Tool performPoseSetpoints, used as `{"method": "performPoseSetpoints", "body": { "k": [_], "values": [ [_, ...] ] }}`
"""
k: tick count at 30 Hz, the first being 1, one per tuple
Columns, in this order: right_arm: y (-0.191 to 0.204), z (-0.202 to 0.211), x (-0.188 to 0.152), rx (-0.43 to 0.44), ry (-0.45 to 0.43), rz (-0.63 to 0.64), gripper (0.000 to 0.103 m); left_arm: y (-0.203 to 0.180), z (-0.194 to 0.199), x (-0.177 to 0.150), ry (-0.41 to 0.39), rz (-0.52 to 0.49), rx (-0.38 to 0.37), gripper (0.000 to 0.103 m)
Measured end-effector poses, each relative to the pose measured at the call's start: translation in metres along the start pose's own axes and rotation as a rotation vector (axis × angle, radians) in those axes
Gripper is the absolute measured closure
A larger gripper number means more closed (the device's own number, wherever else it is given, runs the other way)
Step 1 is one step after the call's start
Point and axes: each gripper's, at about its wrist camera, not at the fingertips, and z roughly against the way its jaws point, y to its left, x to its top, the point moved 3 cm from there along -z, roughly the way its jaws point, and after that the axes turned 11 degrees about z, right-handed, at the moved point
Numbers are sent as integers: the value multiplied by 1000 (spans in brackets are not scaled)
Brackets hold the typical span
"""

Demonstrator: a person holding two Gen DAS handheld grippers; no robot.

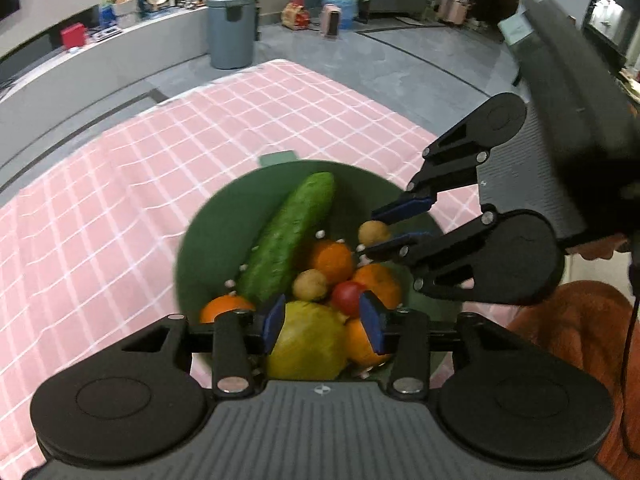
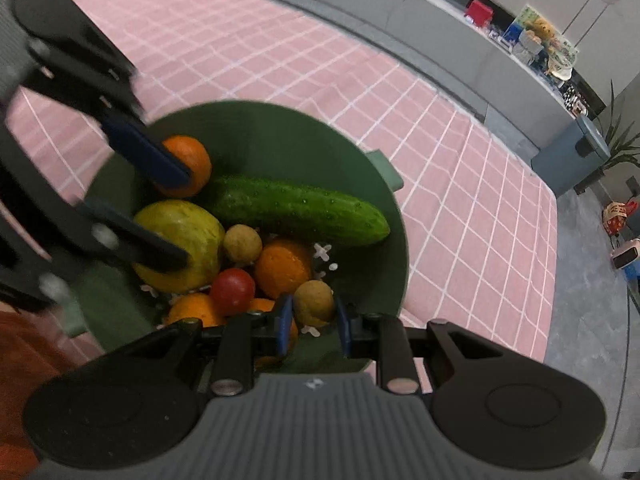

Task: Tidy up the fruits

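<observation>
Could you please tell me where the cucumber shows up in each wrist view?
Left wrist view: the cucumber runs diagonally through the picture's middle, upper right to lower left, in the green basket.
Right wrist view: it lies nearly level, just above centre.
Shared landmark: the red tomato among the oranges.

A pink checked cloth (image 1: 132, 184) is covering the tabletop, looking soft, matt and slightly wrinkled. The green bowl (image 2: 276, 140) is showing a smooth, dull plastic finish. In it, the cucumber (image 2: 300, 210) is glistening, its skin bumpy and wet-looking, while the tomato (image 2: 233, 290) is shining smooth. The oranges (image 1: 333, 261) are looking finely dimpled, and the small brown fruits (image 1: 310, 285) dull and rough. The tongs (image 1: 322, 322) are looking like matt black plastic with blue rubbery pads (image 1: 274, 322) and bright metal pins.
</observation>
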Motion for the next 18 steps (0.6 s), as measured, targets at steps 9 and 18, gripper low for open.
{"method": "performPoseSetpoints", "body": {
  "k": [9,18],
  "values": [
    [1,-9,3,-9,70,31,82,11,11,-9,-16,1,99,51],
    [6,24,10,-52,41,-9,80,12,41,-14,-69,4,133,50]
  ]
}}
